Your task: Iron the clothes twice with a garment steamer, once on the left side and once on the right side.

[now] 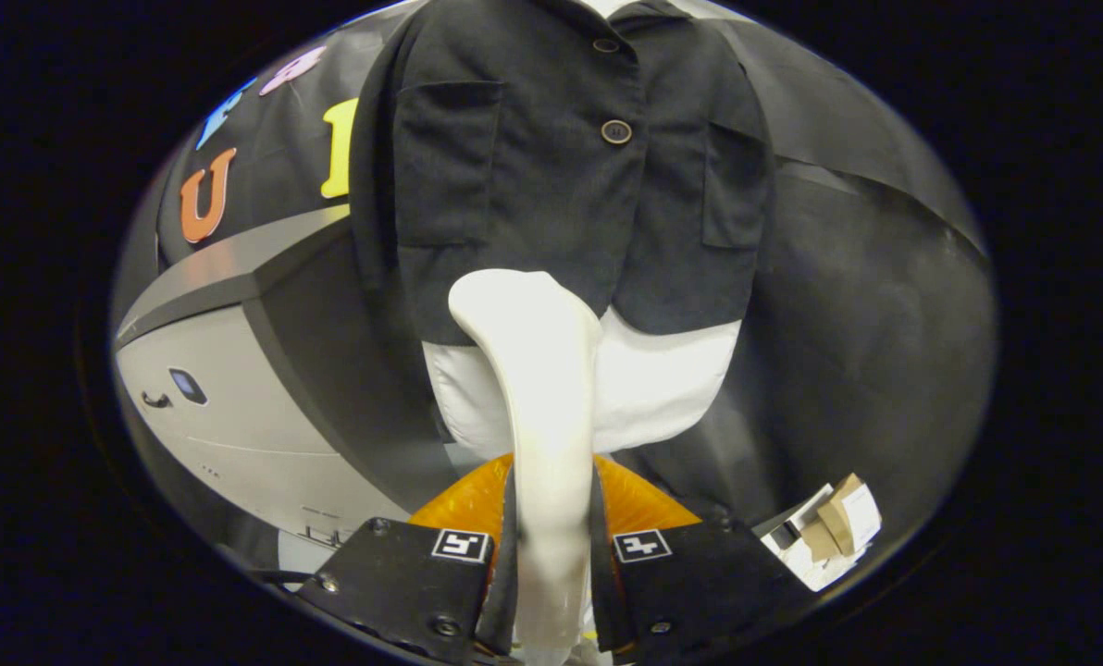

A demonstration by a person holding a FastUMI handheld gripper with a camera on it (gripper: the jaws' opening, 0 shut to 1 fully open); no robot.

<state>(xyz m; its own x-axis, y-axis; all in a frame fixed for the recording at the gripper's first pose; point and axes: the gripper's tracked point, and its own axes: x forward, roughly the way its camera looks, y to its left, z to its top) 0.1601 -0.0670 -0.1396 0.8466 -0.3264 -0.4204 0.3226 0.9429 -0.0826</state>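
- My gripper [551,555] has its fingers closed on the handle of the steamer [538,370], one finger pressing each side; the white handle runs up from between them to the broad head.
- The steamer head sits just ahead of my fingers, at the lower hem of the jacket [551,166], on its left half by the hem's edge. I cannot tell whether the head touches the cloth or hangs just off it.
- The jacket is dark, buttoned at the front, with a patch pocket on each side; it hangs upright over a white form [672,388] that shows below the hem.
- I judge the steamer to be rigid, smooth plastic, likely top-heavy with the head so far from my hold, so it could twist or slip in my grip; holding the handle low, as now, gives reach but little leverage.
- The jacket looks soft and limp; it should give under the head and may swing rather than resist.
- No readable brand or writing on steamer or jacket. The button [616,131] is plain. A grey appliance [237,416] beside the jacket bears small marks too faint to read.
- Small cardboard boxes [829,532] lie off beyond my right finger.
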